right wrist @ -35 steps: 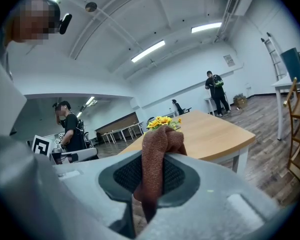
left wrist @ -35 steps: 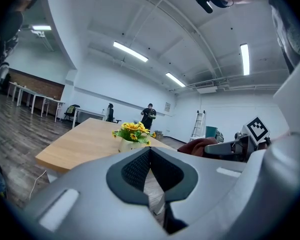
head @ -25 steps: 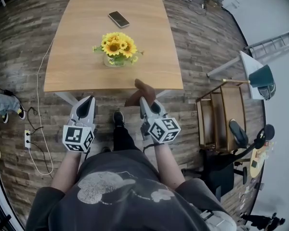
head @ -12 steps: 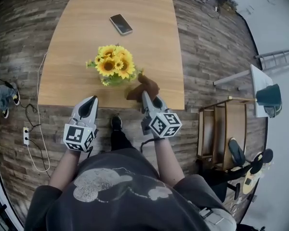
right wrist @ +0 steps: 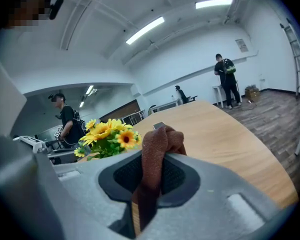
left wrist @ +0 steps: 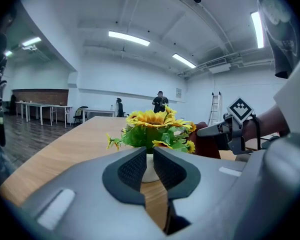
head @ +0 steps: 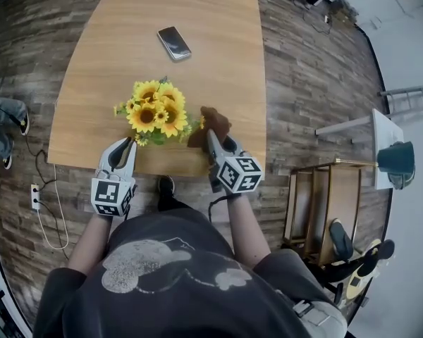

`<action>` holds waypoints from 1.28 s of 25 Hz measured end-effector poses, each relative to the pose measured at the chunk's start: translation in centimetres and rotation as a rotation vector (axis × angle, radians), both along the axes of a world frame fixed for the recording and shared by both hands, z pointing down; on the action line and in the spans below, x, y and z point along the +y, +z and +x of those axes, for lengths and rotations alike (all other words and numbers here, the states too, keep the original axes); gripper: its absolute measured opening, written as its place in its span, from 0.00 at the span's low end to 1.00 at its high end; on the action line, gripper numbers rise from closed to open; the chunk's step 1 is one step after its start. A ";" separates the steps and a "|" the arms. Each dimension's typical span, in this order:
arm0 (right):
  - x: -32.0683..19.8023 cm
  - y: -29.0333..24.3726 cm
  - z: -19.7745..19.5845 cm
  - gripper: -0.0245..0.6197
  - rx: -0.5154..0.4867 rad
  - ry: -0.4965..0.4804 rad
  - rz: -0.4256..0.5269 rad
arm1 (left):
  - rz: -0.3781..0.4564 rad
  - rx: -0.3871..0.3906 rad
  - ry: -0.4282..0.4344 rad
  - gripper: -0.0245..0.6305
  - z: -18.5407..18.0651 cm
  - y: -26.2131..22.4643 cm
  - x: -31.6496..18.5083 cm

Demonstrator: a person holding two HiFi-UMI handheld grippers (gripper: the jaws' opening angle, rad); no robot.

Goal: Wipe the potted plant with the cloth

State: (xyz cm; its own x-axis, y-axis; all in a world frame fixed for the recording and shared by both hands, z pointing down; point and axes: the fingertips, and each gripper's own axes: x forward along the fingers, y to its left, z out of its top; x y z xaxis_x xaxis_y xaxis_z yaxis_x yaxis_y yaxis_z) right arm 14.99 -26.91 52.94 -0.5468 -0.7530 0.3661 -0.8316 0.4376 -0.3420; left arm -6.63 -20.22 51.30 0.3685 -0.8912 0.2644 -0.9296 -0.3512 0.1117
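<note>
1. the potted plant (head: 154, 113), yellow sunflowers with green leaves in a pale pot, stands on the wooden counter (head: 197, 13) near its front edge.
2. the right hand-held gripper (head: 211, 136) is pinching a brown cloth (head: 213, 120). its own view shows the fabric clamped between the dark pads, bunched up above them and hanging down below.
3. in the head view the cloth sits just to the right of the flowers, close to the outer blooms. whether it touches them cannot be told.
4. the left hand-held gripper (head: 124, 144) is at the plant's front left and points toward it. its jaws have just been opening and stand a narrow slit apart with nothing between them. the pale pot shows beyond the gap.
5. the two grippers reach over the counter's front edge, one on each side of the plant.
6. a phone (head: 174, 42) lies flat farther back on the counter, well apart from the plant.
</note>
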 end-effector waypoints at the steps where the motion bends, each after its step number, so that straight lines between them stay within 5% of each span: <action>1: -0.6 0.3 -0.4 0.11 0.013 -0.022 0.001 | 0.004 -0.006 0.003 0.14 0.2 0.1 -0.5; 5: -3.3 0.9 -1.8 0.11 0.003 -0.084 -0.005 | 0.036 -0.077 0.016 0.22 0.4 0.7 -2.0; 10: -6.0 2.0 -4.3 0.11 0.015 -0.254 -0.032 | -0.012 -0.120 0.013 0.57 0.6 3.4 -2.9; 13: -6.3 3.2 -5.8 0.11 0.054 -0.376 -0.066 | -0.059 -0.140 0.035 0.67 1.2 4.9 -3.3; 24: -4.9 5.3 -11.0 0.12 0.163 -0.712 -0.084 | -0.094 -0.173 0.152 0.65 2.6 6.1 -4.8; 32: -1.9 5.9 -11.0 0.12 0.151 -0.711 -0.130 | -0.106 -0.150 0.203 0.64 2.5 6.3 -4.9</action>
State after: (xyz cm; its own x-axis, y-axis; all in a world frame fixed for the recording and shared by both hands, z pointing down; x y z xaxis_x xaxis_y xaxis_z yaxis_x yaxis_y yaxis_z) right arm 3.96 -28.82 58.83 -0.8231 -0.1811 0.5382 -0.4044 0.8523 -0.3318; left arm -4.15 -25.11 57.57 0.4860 -0.7677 0.4175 -0.8505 -0.5255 0.0238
